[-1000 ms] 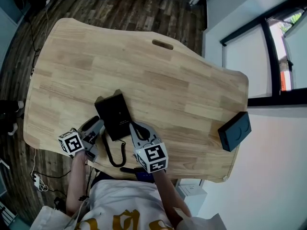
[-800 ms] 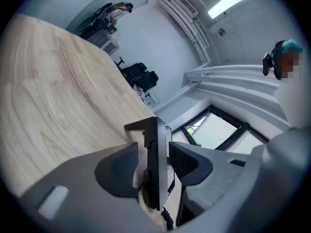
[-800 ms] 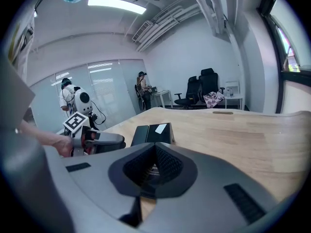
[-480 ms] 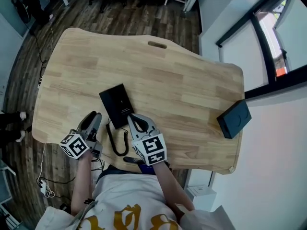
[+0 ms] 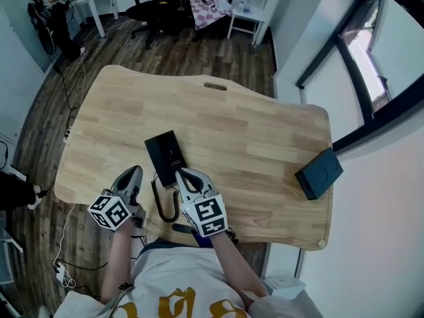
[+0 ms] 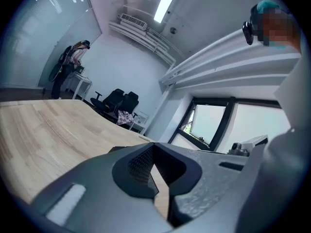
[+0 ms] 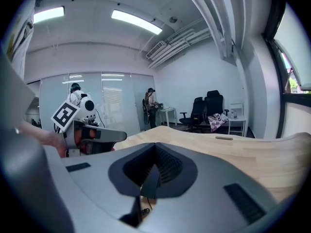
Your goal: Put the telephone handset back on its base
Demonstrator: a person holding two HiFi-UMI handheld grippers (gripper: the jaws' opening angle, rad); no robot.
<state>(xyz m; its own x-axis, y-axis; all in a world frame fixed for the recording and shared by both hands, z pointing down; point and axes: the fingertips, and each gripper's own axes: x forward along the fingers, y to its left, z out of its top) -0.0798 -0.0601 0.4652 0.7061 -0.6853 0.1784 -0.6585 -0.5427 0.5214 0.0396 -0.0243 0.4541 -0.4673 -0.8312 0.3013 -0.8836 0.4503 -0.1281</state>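
Phone (image 5: 167, 156) near bench (image 5: 232, 124) edge, cord (image 5: 162, 204) looped toward me. Left gripper (image 5: 134, 172) and right gripper (image 5: 181, 173) flank it, jaws clenched empty: I judge nothing carried.

Telephone (image 5: 167, 156) on the table (image 5: 232, 124) near its front edge, cord (image 5: 159, 207) before it, box (image 5: 318, 173) at the right edge.

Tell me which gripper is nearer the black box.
Right. The right gripper lies left of the black box, beside the telephone. The left gripper lies farther left, on the other side of the telephone.
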